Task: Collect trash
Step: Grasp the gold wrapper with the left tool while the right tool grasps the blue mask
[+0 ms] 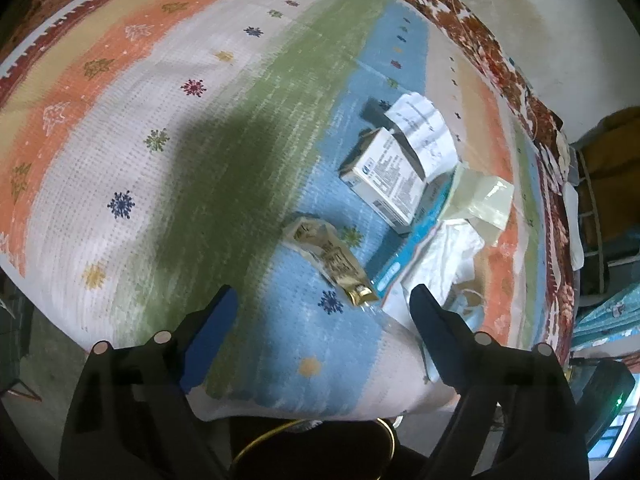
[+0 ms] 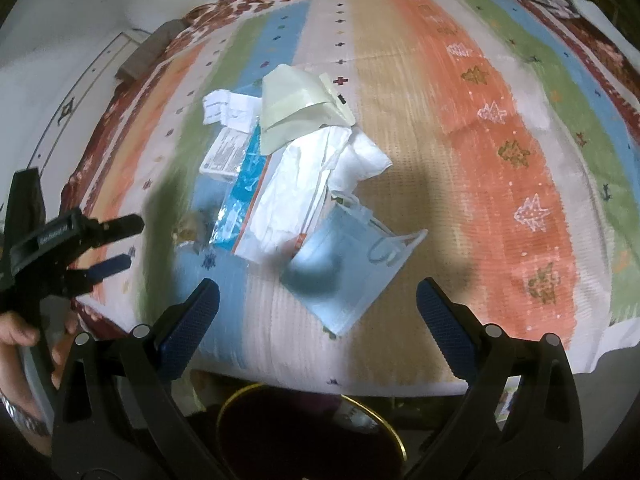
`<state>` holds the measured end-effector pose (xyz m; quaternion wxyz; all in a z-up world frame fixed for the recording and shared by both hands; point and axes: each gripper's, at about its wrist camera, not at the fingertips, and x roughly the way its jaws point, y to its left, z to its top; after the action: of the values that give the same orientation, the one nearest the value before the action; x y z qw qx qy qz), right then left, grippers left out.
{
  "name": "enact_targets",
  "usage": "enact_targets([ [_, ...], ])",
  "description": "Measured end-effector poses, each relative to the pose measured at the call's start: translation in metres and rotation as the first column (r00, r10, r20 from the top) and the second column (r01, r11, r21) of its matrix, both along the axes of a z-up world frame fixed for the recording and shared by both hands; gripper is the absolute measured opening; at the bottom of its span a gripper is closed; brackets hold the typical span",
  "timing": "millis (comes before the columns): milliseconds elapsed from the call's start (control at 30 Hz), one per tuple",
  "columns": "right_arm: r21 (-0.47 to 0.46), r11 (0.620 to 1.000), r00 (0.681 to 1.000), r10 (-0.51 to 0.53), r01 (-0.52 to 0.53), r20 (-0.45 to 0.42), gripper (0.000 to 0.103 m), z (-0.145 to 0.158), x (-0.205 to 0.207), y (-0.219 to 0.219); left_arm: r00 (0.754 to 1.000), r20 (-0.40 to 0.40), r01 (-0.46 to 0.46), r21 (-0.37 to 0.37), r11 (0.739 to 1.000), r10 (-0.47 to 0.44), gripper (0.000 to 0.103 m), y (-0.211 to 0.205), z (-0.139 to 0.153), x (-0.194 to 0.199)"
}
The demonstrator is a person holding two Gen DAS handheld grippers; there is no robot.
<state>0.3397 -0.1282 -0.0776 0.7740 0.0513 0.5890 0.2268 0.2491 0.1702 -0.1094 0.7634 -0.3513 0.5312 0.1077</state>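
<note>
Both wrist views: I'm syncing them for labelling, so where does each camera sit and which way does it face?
Left wrist: on the left gripper, tilted down at a gold wrapper and white carton; its own open fingers show.
Right wrist: on the right gripper, tilted down at a blue face mask; its open fingers, the left gripper and a hand show.
Shared: the striped rug, trash pile, gold-rimmed bin.

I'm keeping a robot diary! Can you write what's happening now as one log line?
left claw: open, above gold wrapper | right claw: open, above blue face mask | bin: below bed edge
</note>
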Motion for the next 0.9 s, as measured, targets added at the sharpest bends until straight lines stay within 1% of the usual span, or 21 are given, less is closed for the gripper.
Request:
enact_targets([
  [133,-0.007,1.0,0.999,-0.028,0.028,-0.02,0.089,-0.011,0.006,0.01,1.0,-0.003,-0.003,-0.008,1.0,0.003,0.079,0.005,-0.005,0.005],
  [233,-0.034,0.998,0.999,-0.046,0.045,-0.022,0.087,-0.019,0.01,0.015,1.0,-0.007,0.001,-0.021,1.0,-0.002,0.076,0.006,-0.009,0.008],
  [300,-0.037,0.997,0.998,-0.063,0.062,-0.032,0.081,-0.024,0.014,0.015,1.0,-0.013,-0.003,-0.042,0.999,0.002,0.073,0.008,-0.013,0.011],
  [400,-0.039,0.995,0.995,-0.091,0.089,-0.05,0.079,-0.034,0.022,0.014,1.0,-0.019,-0.016,-0.054,0.998,0.015,0.069,0.009,-0.019,0.014],
  [533,-0.058,0.993,0.992,-0.107,0.103,-0.067,0.073,-0.047,0.029,0.015,0.999,-0.029,-0.048,-0.089,0.995,0.045,0.061,0.011,-0.028,0.018],
  [567,-0.055,0.993,0.991,-0.111,0.107,-0.076,0.069,-0.049,0.03,0.015,0.998,-0.03,-0.053,-0.095,0.994,0.051,0.057,0.011,-0.03,0.019],
  [667,-0.049,0.993,0.989,-0.111,0.107,-0.095,0.063,-0.055,0.032,0.017,0.997,-0.032,-0.068,-0.152,0.986,0.064,0.052,0.012,-0.04,0.021],
  [700,-0.055,0.993,0.989,-0.11,0.105,-0.094,0.061,-0.056,0.033,0.017,0.997,-0.033,-0.072,-0.172,0.982,0.068,0.048,0.012,-0.044,0.023],
  [733,-0.06,0.993,0.99,-0.109,0.103,-0.093,0.059,-0.057,0.034,0.019,0.997,-0.039,-0.076,-0.173,0.982,0.071,0.047,0.011,-0.046,0.025],
  [767,-0.069,0.992,0.99,-0.107,0.101,-0.094,0.054,-0.059,0.034,0.019,0.996,-0.045,-0.077,-0.17,0.982,0.07,0.044,0.009,-0.048,0.026],
  [800,-0.077,0.992,0.99,-0.105,0.098,-0.097,0.049,-0.06,0.034,0.02,0.996,-0.054,-0.076,-0.173,0.982,0.068,0.038,0.008,-0.051,0.028],
  [833,-0.077,0.993,0.99,-0.1,0.092,-0.102,0.046,-0.061,0.034,0.021,0.996,-0.06,-0.076,-0.18,0.981,0.066,0.035,0.006,-0.053,0.03],
  [900,-0.074,0.994,0.991,-0.086,0.078,-0.106,0.038,-0.061,0.033,0.024,0.996,-0.063,-0.075,-0.191,0.979,0.064,0.022,0.005,-0.055,0.033],
])
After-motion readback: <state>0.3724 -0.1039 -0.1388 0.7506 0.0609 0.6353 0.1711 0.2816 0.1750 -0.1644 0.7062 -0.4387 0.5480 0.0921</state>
